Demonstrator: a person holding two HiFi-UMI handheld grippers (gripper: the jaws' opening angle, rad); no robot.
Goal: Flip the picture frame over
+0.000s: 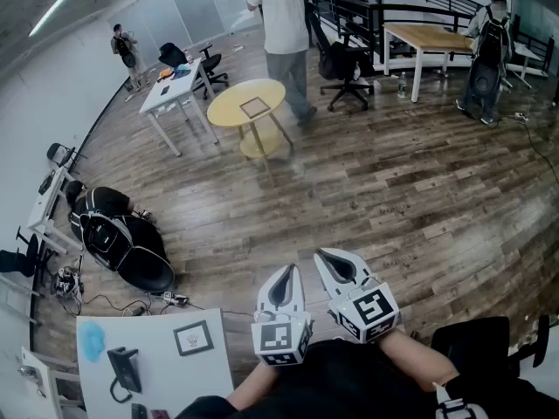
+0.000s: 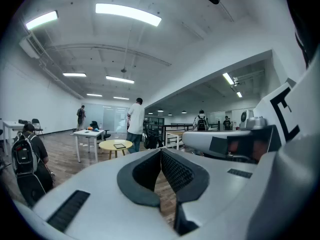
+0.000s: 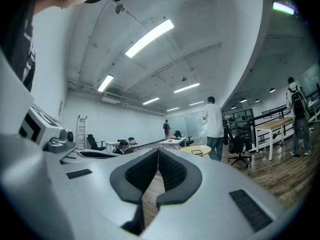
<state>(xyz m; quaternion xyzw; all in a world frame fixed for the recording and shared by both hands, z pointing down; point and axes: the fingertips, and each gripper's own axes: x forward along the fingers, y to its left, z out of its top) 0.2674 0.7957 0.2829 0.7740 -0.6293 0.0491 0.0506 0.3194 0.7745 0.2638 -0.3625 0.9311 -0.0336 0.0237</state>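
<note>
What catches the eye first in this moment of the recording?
Two white tools, the left tool and right tool, sit shut and empty side by side near the person's chest at the head view's bottom. Far across the wooden floor stands a round yellow table bearing a picture frame, with a person in a white shirt beside it.
</note>
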